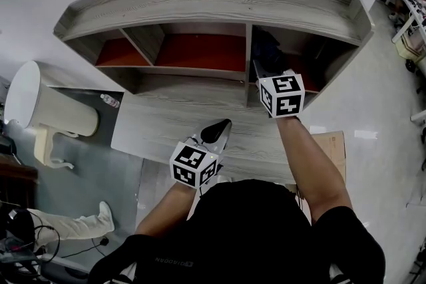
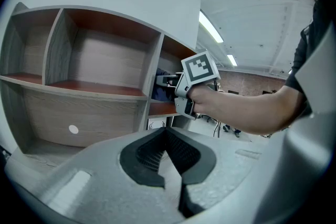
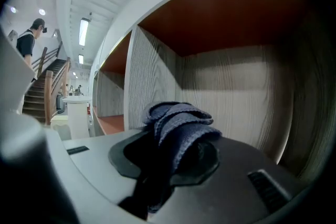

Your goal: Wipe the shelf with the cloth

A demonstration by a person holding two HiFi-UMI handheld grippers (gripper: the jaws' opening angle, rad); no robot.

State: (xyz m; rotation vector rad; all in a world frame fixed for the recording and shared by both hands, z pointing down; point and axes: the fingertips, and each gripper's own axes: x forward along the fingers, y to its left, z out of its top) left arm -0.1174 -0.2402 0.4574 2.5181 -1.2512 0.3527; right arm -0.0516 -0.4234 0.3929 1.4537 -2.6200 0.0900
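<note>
The grey wooden shelf unit (image 1: pixel 200 6) has red-orange boards and several open compartments. My right gripper (image 1: pixel 265 64) reaches into the right-hand compartment (image 1: pixel 303 53), shut on a bunched dark blue cloth (image 1: pixel 266 46). In the right gripper view the cloth (image 3: pixel 181 120) bulges up between the jaws of the right gripper (image 3: pixel 176 141), close to the compartment's grey back wall (image 3: pixel 236 92). My left gripper (image 1: pixel 221 126) hovers over the unit's lower ledge (image 1: pixel 160 120), shut with nothing in it. From the left gripper (image 2: pixel 166 132) I see the right gripper (image 2: pixel 167 80) and the cloth (image 2: pixel 160 91) at the compartment's mouth.
A white round pedestal table (image 1: pixel 40 110) stands left of the unit, with a small bottle (image 1: pixel 110 100) on the floor beside it. A cardboard box (image 1: pixel 331 146) sits by my right arm. A person (image 3: pixel 27 39) stands on stairs far left.
</note>
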